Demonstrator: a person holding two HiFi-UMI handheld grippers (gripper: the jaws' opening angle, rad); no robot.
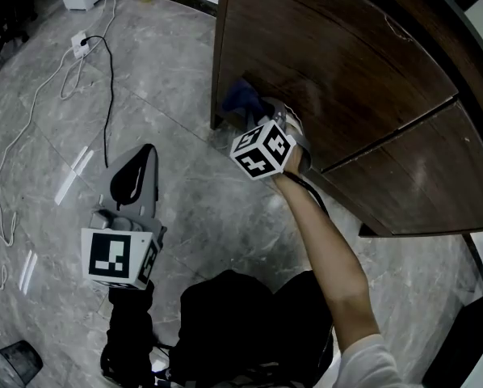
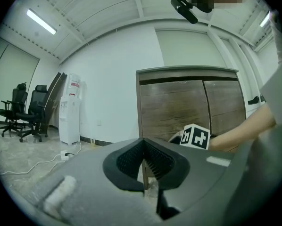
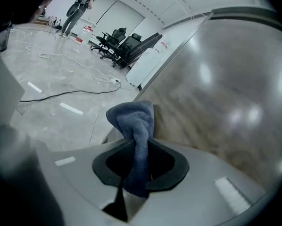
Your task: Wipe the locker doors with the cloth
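A dark wooden locker [image 1: 338, 63] stands at the upper right, with two doors split by a seam [image 1: 387, 132]. My right gripper [image 1: 262, 115] is shut on a blue cloth [image 1: 243, 98] and holds it against the left door near its lower left corner. In the right gripper view the blue cloth [image 3: 134, 126] bunches out of the jaws beside the brown door [image 3: 216, 93]. My left gripper [image 1: 136, 180] hangs over the floor at the left, away from the locker, its jaws shut with nothing between them. The left gripper view shows the locker [image 2: 188, 102] ahead and the right gripper's marker cube [image 2: 196, 136].
A grey marble floor [image 1: 169, 111] surrounds the locker. A black cable [image 1: 108, 79] and white cables [image 1: 23, 136] run from a power strip [image 1: 80, 45] at the upper left. A water dispenser [image 2: 69, 109] and office chairs [image 2: 25, 109] stand by the far wall.
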